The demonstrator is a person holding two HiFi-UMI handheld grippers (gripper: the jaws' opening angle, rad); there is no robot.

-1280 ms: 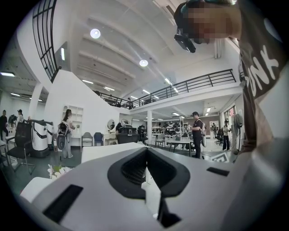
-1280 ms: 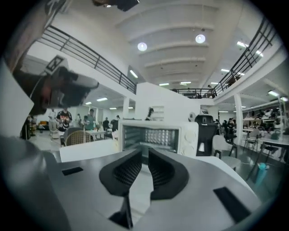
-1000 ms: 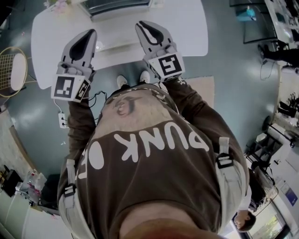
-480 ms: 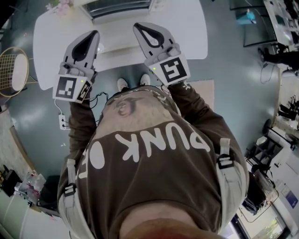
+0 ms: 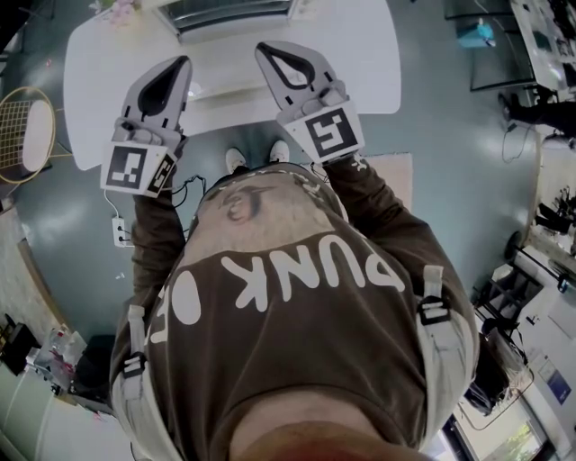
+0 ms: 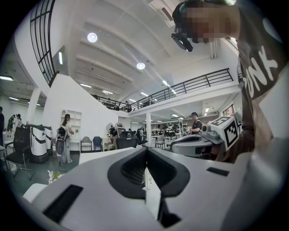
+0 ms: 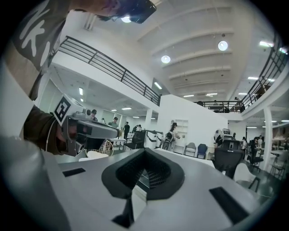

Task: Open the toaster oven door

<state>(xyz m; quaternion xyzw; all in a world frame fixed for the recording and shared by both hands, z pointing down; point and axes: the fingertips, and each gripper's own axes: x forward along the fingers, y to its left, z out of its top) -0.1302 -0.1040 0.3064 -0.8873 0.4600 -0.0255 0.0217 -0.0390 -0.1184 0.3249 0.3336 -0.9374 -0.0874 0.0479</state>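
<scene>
At the top edge of the head view stands the toaster oven [image 5: 232,13], its dark glass door facing me, on a white table [image 5: 99,81]. Both grippers hover over the table's near half, short of the oven and touching nothing. My left gripper [image 5: 177,65] is shut and empty, its jaw tips meeting [image 6: 145,151]. My right gripper [image 5: 268,49] is shut as well, with nothing between its jaws [image 7: 144,151]. Each gripper view shows the other gripper beside it, and neither shows the oven clearly.
A small bunch of flowers [image 5: 115,11] sits at the table's far left corner. On the floor are a round wire racket shape [image 5: 22,135] at the left, a power strip [image 5: 120,232] and a beige mat [image 5: 396,176]. Chairs and people fill the hall beyond.
The right gripper's jaws have closed fully, and it has shifted slightly left. The left gripper has hardly moved.
</scene>
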